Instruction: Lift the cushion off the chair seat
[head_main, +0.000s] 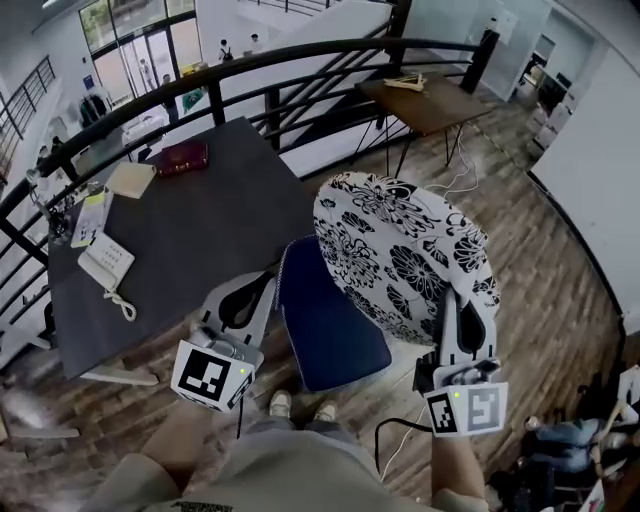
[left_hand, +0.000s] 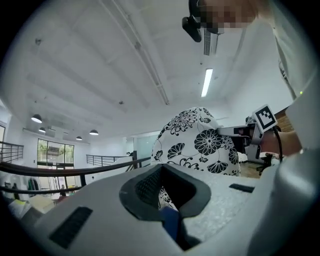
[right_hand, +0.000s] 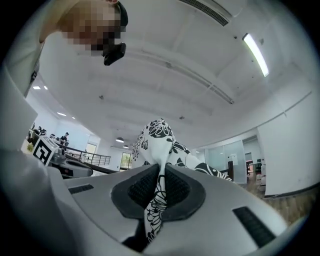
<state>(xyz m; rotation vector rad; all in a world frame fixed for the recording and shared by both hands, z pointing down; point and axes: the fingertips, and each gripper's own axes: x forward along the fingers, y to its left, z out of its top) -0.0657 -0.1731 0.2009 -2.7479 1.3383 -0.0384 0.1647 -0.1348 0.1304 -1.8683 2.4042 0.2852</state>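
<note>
Cushion (head_main: 400, 255), floral, hangs tilted in the air beside the dark table (head_main: 200, 230), left gripper (head_main: 264, 288) and right gripper (head_main: 453, 297) each clamped on an edge; best raised evenly, grips firm.

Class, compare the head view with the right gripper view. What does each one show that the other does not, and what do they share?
Only the head view shows the dark table with a phone on it, the curved railing and the person's shoes.
Only the right gripper view shows the ceiling strip light. It also gives the close look at the right gripper, whose jaws are shut on a pinched fold of fabric.
Both views show the floral cushion held up in the air.
</note>
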